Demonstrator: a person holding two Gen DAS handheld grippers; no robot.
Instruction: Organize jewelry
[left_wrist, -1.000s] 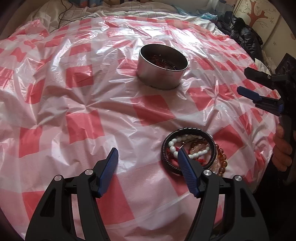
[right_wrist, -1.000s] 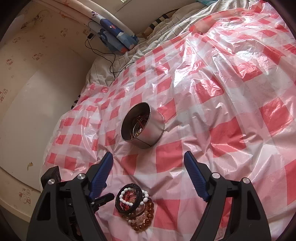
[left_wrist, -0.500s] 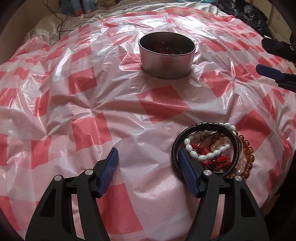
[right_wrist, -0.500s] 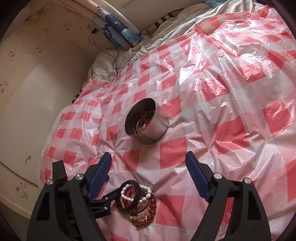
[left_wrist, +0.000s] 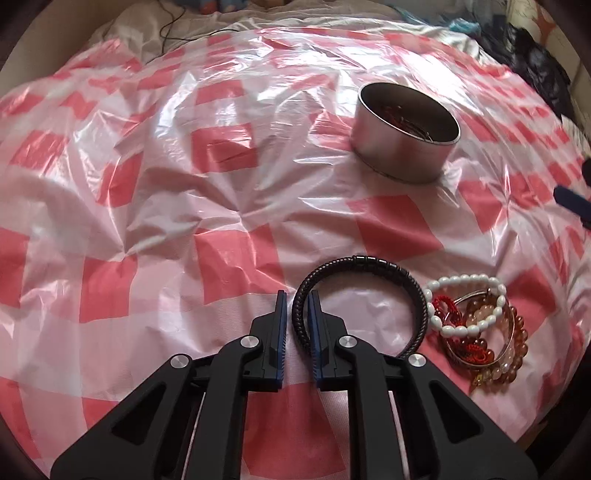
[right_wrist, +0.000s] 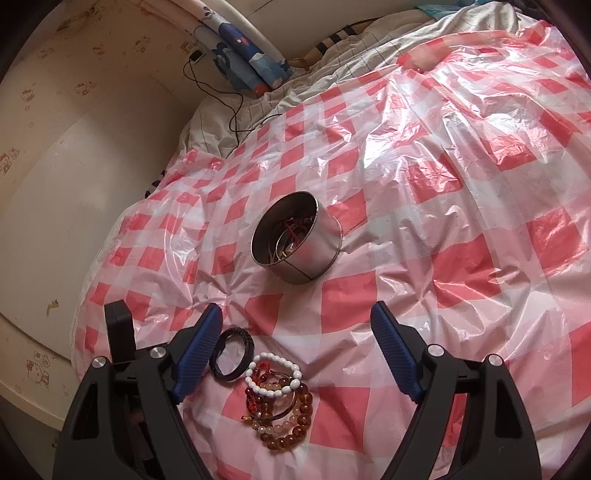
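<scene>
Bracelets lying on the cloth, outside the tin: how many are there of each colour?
Black band: 1
White beads: 1
Red cord: 1, it seems
Pale pink beads: 1
Amber beads: 1
Metal bangle: 1
Total: 6, leaving out what is in the tin.

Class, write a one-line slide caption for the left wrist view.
Left gripper pinches the black bracelet beside the bead pile.

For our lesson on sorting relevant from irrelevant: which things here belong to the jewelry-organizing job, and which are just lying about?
Job:
black bracelet, gripped by the left gripper
white bead bracelet
amber bead bracelets
metal tin, jewelry already inside
right gripper, open

Lying about:
checked plastic sheet
black cable
blue patterned cloth
</scene>
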